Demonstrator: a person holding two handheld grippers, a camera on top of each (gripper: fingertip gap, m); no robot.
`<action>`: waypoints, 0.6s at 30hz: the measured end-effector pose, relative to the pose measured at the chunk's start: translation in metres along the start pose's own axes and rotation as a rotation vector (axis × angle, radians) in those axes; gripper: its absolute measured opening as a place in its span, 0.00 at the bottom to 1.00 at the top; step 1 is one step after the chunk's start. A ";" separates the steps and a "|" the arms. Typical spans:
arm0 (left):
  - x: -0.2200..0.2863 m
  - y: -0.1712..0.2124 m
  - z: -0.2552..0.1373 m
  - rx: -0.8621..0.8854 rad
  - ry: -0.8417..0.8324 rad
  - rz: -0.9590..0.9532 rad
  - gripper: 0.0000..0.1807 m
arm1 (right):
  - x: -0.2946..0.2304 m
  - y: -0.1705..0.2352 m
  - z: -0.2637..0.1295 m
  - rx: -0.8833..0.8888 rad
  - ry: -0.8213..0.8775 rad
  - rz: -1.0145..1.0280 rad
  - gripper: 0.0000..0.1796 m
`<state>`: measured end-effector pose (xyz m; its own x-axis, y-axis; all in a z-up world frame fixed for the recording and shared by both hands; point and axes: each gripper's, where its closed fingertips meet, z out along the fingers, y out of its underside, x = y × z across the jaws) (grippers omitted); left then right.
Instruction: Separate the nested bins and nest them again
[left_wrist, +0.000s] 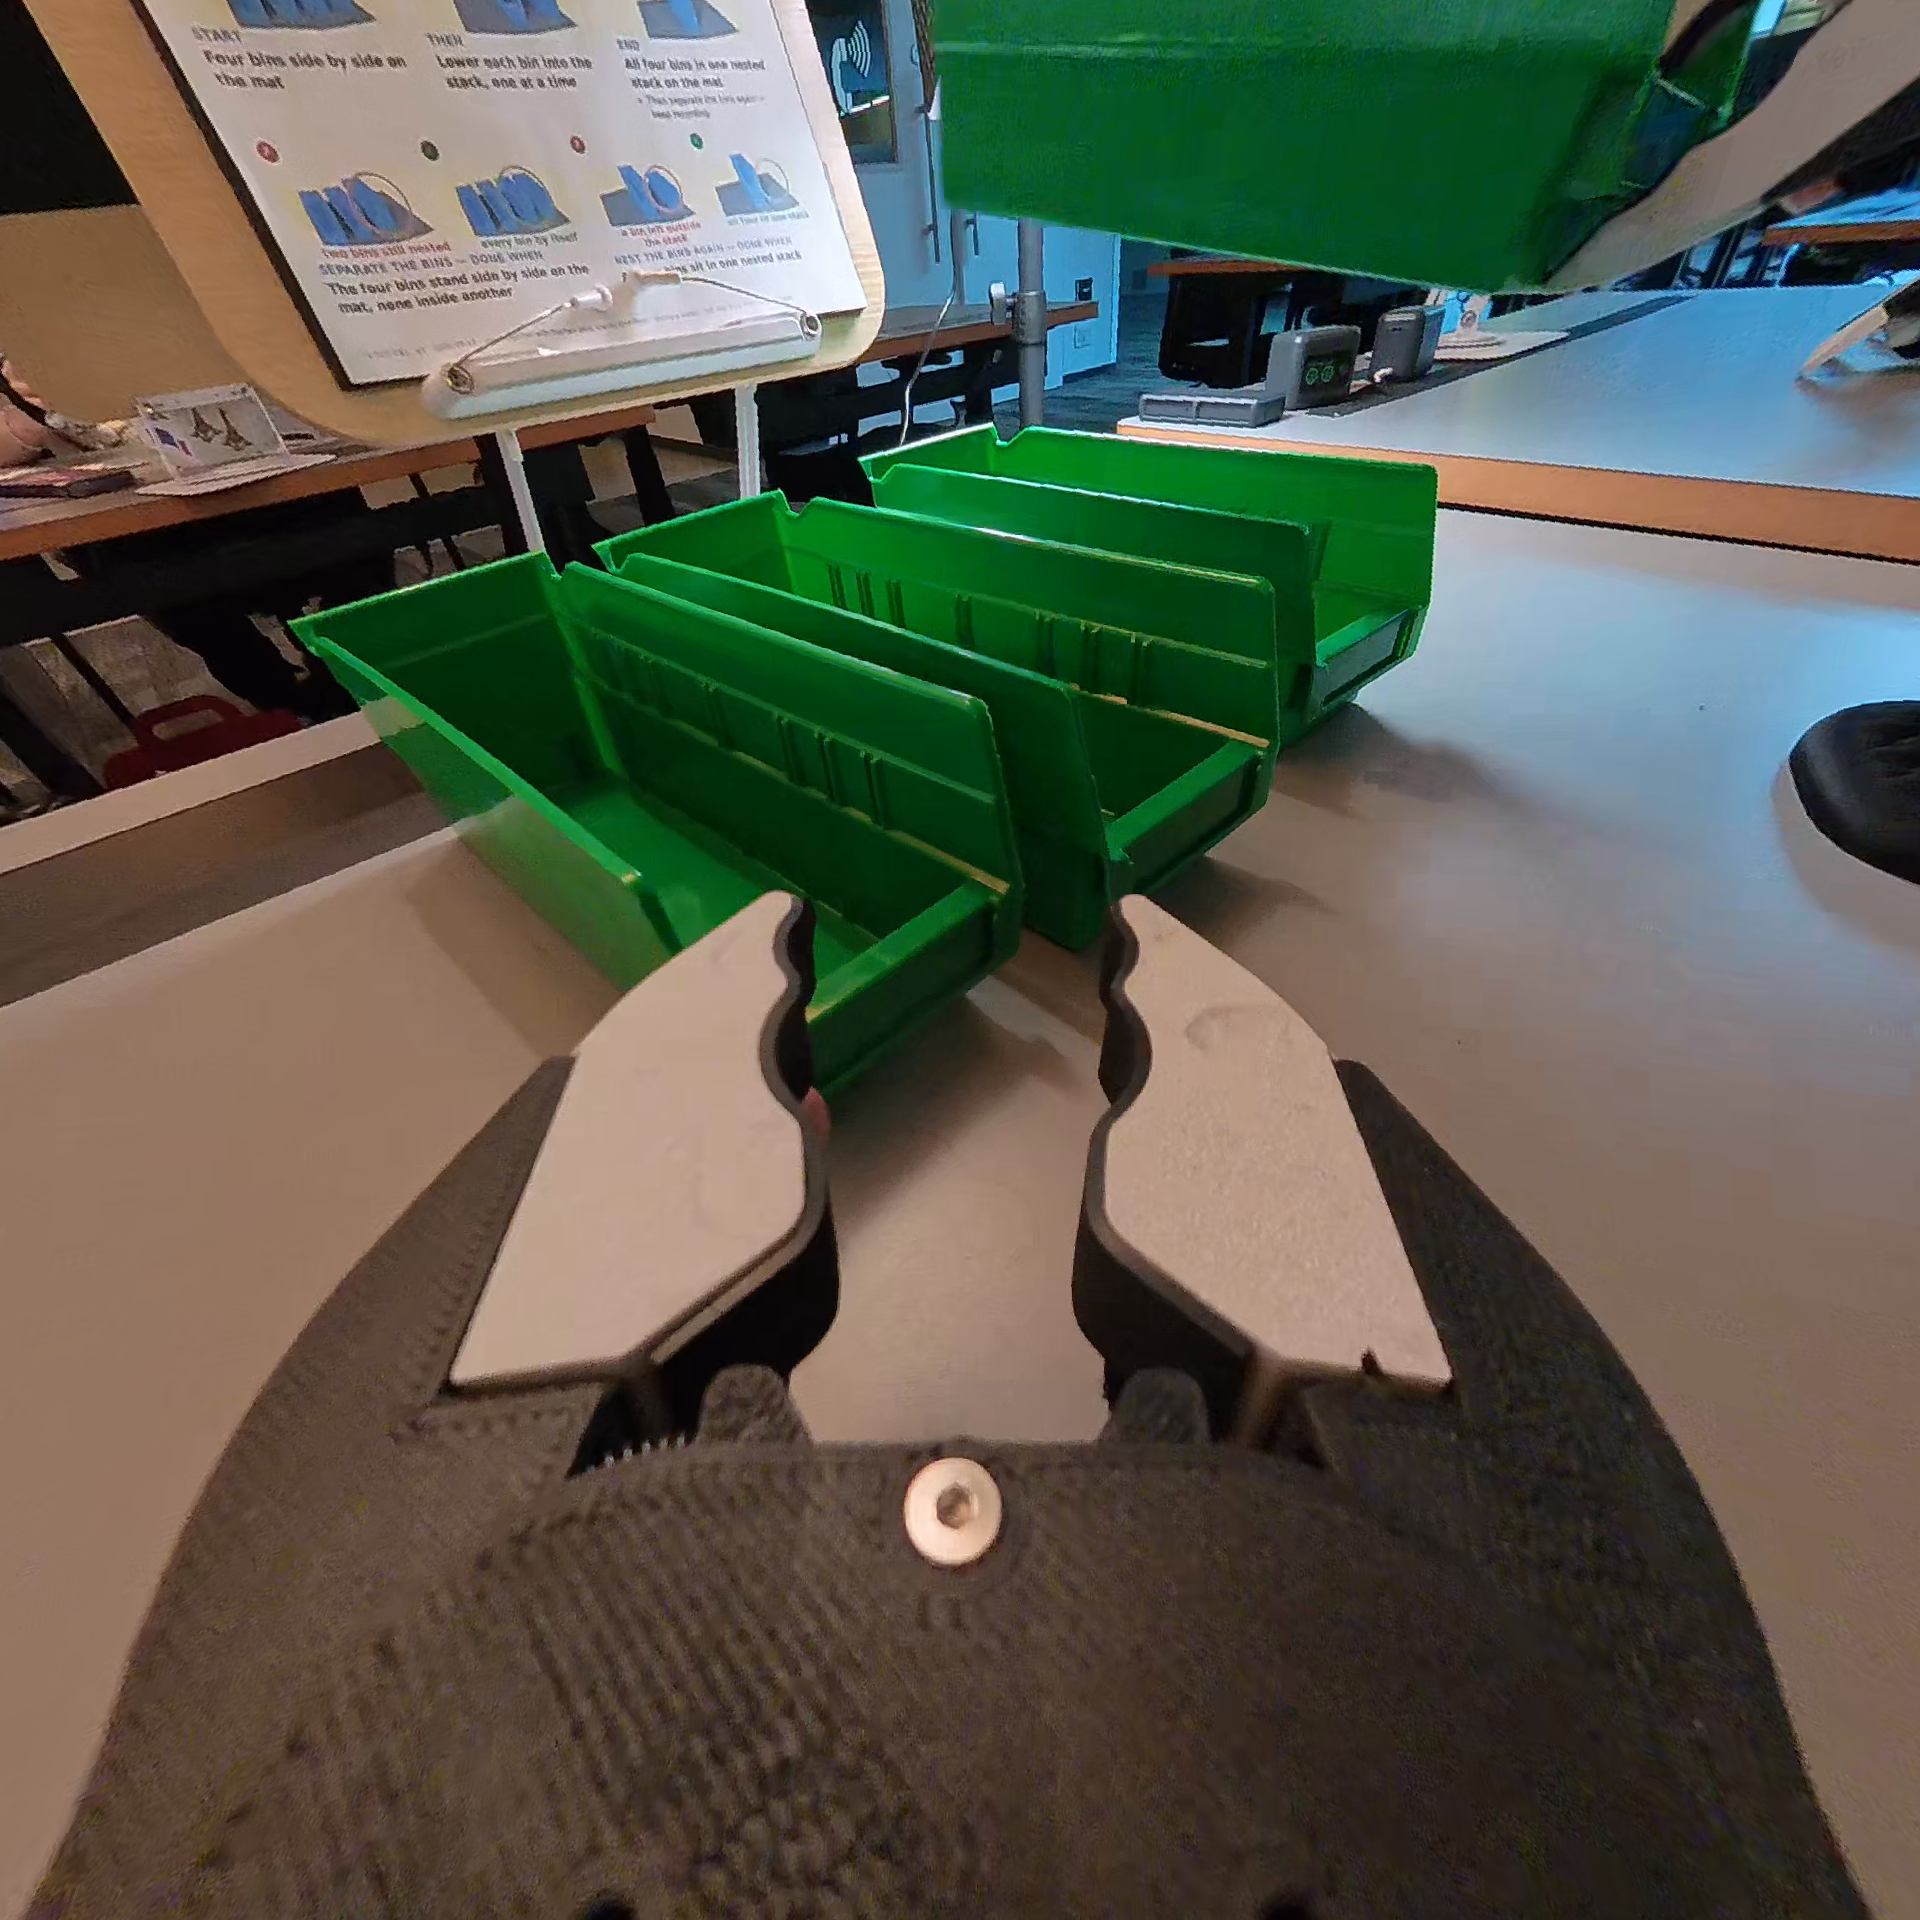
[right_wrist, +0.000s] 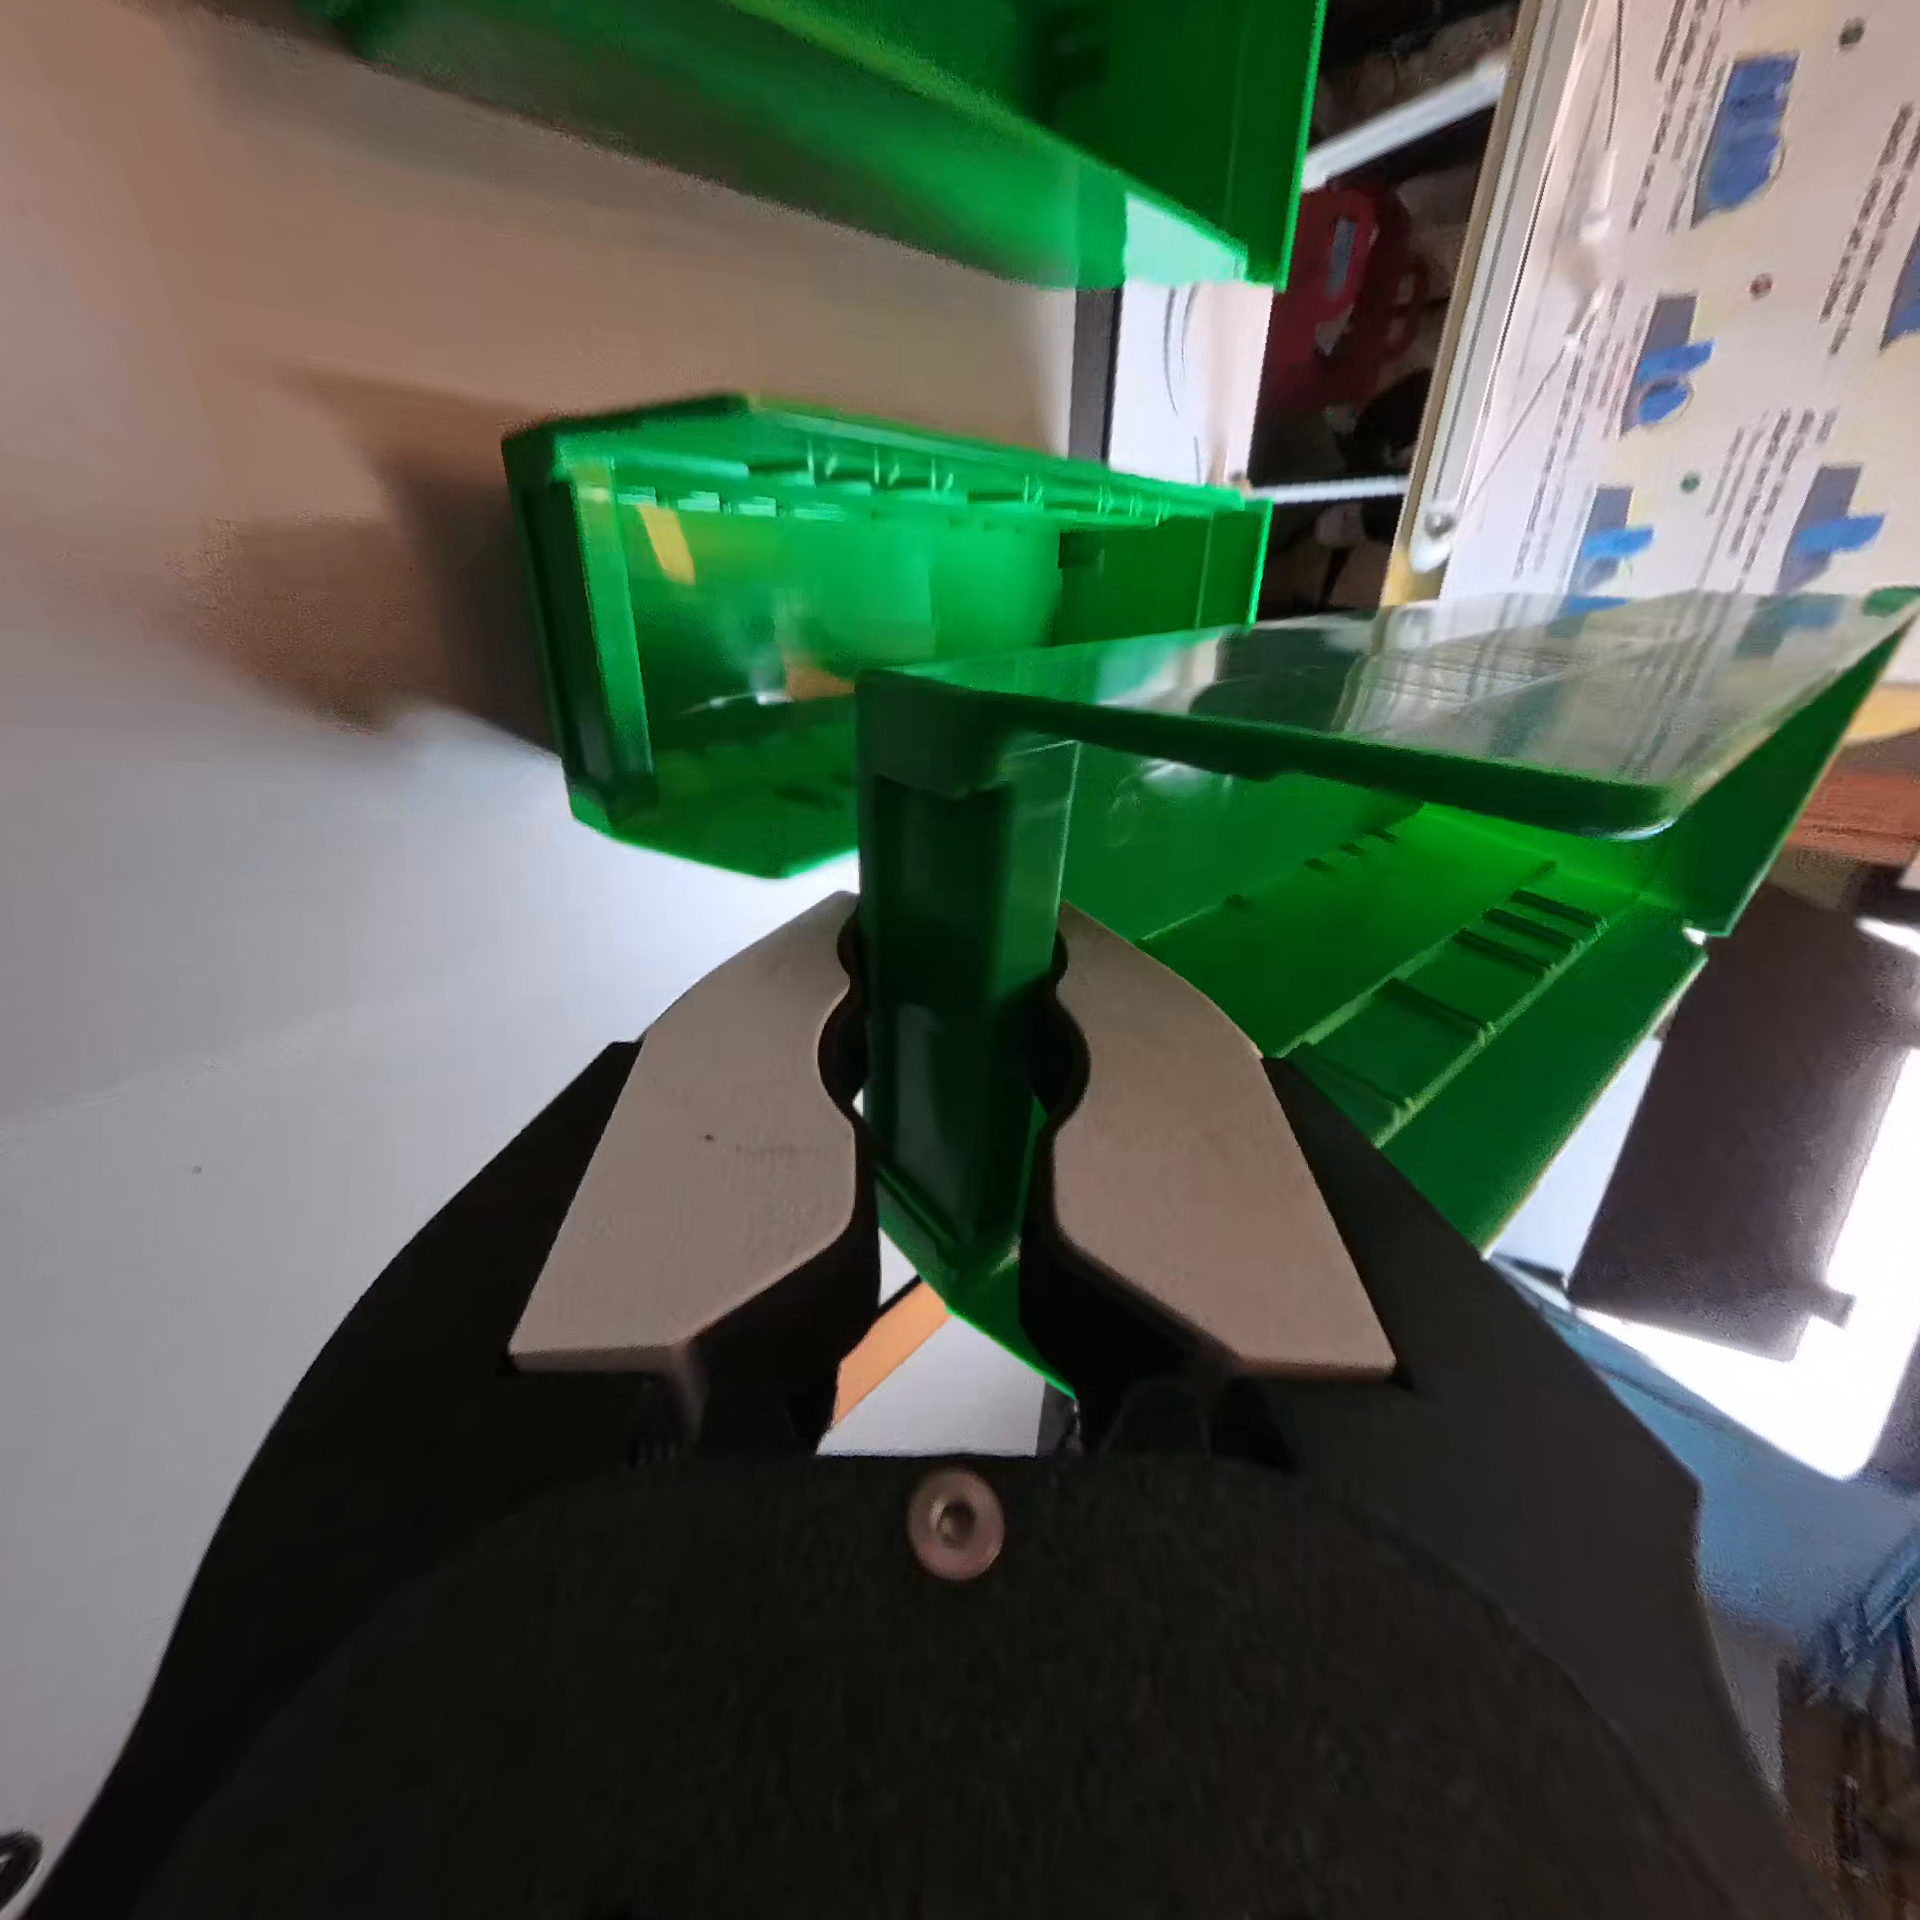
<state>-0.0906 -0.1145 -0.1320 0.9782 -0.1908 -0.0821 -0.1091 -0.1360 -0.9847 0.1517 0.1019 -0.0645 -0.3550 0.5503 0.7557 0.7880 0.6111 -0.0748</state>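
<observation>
The left tool (left_wrist: 951, 997) hovers low over the pale grey tabletop (left_wrist: 1455, 1039), its two grey fingers apart and holding nothing, just short of the nearest green plastic bin (left_wrist: 665, 790). That bin is my landmark. It stands open side up in a row of three: the second green bin (left_wrist: 1039, 675) sits just beside it, farther back, and the third green bin (left_wrist: 1247, 540) lies beyond that, near the tabletop's far edge. They stand apart from one another, none inside another, so the separating looks nearly or fully done.

The right tool (right_wrist: 956, 1039) is clamped on the front lip of a fourth green bin (right_wrist: 1455, 935), held up in the air, well above and to the right of the landmark bin; in the left wrist view it shows as a blurred green box (left_wrist: 1299, 135). Gripping the lip probably lets it be carried clear of the row, either to be set down or lowered into another bin.

Behind the landmark bin a clipboard with an instruction sheet (left_wrist: 520, 187) stands upright.
</observation>
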 end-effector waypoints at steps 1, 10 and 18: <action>0.000 0.000 0.000 0.001 -0.001 0.003 0.29 | 0.001 -0.008 0.004 0.012 -0.013 -0.002 0.16; 0.001 -0.002 -0.001 0.008 0.001 0.015 0.29 | -0.025 -0.032 0.052 -0.020 -0.097 -0.001 0.16; 0.003 0.000 0.000 0.001 0.005 0.021 0.29 | -0.048 -0.022 0.074 -0.056 -0.135 -0.027 0.16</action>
<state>-0.0874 -0.1153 -0.1320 0.9749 -0.1982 -0.1019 -0.1293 -0.1309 -0.9829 0.1147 0.1040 -0.1475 -0.4380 0.6081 0.6621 0.8028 0.5960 -0.0163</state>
